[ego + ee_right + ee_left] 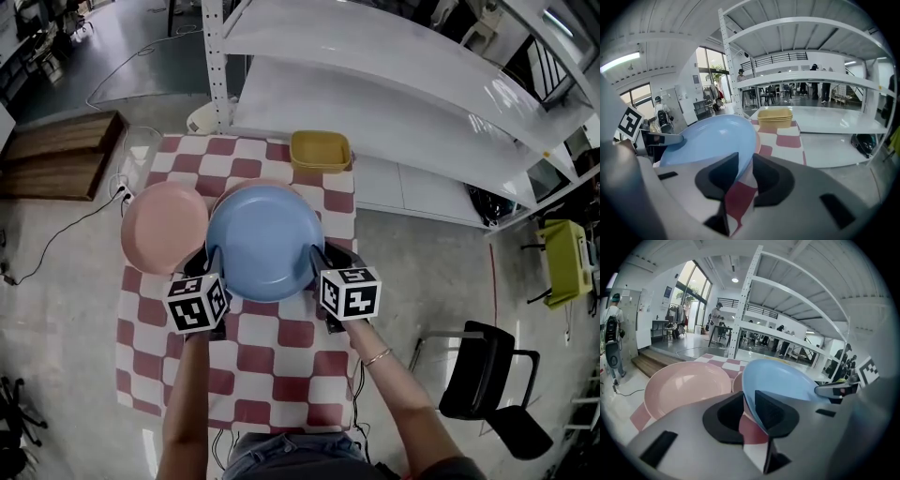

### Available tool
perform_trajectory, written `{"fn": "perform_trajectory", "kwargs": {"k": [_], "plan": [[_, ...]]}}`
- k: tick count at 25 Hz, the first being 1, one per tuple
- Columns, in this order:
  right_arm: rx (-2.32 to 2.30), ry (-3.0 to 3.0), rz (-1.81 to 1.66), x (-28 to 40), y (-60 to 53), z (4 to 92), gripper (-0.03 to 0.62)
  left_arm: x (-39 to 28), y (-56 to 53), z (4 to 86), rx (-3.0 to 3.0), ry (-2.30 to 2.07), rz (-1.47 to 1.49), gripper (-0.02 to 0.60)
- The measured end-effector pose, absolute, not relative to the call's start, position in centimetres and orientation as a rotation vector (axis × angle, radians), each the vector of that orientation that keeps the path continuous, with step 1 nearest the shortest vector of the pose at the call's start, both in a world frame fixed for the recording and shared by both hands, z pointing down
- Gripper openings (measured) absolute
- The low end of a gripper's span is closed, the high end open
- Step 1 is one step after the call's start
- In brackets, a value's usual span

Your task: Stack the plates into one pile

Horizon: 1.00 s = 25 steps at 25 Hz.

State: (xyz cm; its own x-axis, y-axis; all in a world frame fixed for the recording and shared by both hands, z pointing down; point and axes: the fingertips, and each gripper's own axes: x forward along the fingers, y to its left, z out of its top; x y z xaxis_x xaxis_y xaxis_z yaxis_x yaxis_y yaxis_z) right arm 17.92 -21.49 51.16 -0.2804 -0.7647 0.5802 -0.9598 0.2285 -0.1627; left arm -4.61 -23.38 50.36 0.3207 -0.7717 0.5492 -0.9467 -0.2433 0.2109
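Though barely parted, hand-held grippers (214,253) (319,253) pinch blue plate (264,239).

Forearms forward, left gripper (749,409) and right gripper (746,174) tight on opposite edges of blue plate (262,239)

No legible text or signs anywhere.

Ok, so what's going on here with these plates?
A person grips a blue plate by its rim on both sides, the left gripper and right gripper each with jaws closed on it. It is above a pink plate, only an edge showing; whether they touch is unclear. A second pink plate lies alone at left on the checked table.
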Motion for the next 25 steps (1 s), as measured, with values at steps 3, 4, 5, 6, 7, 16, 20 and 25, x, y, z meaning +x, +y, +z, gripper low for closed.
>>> {"fn": "perform_trajectory", "kwargs": {"k": [3, 4, 5, 6, 7, 16, 20, 25], "plan": [[1.59, -2.129, 0.697, 18.1, -23.1, 51.2, 0.095, -4.5, -24.9, 50.7, 2.083, -1.515, 0.465, 0.086], [1.589, -2.129, 0.695, 18.1, -23.6, 51.3, 0.095, -4.5, -25.4, 50.8, 2.082, -1.517, 0.468, 0.086], [1.587, -2.128, 0.693, 18.1, -24.1, 51.5, 0.095, -4.4, -25.9, 51.0, 2.08, -1.519, 0.471, 0.086], [1.586, -2.125, 0.691, 18.1, -24.5, 51.7, 0.095, -4.4, -26.3, 51.2, 2.078, -1.52, 0.476, 0.086], [1.586, -2.121, 0.689, 18.2, -24.9, 51.9, 0.095, -4.4, -26.7, 51.5, 2.076, -1.52, 0.483, 0.086], [1.589, -2.08, 0.676, 18.0, -26.9, 53.9, 0.095, -4.5, -28.3, 53.7, 2.076, -1.531, 0.587, 0.094], [1.578, -2.075, 0.647, 18.0, -27.5, 54.1, 0.095, -4.5, -28.6, 54.2, 2.081, -1.522, 0.597, 0.1], [1.58, -2.064, 0.647, 18.3, -27.8, 54.5, 0.095, -4.2, -28.7, 54.7, 2.076, -1.522, 0.61, 0.104]]}}
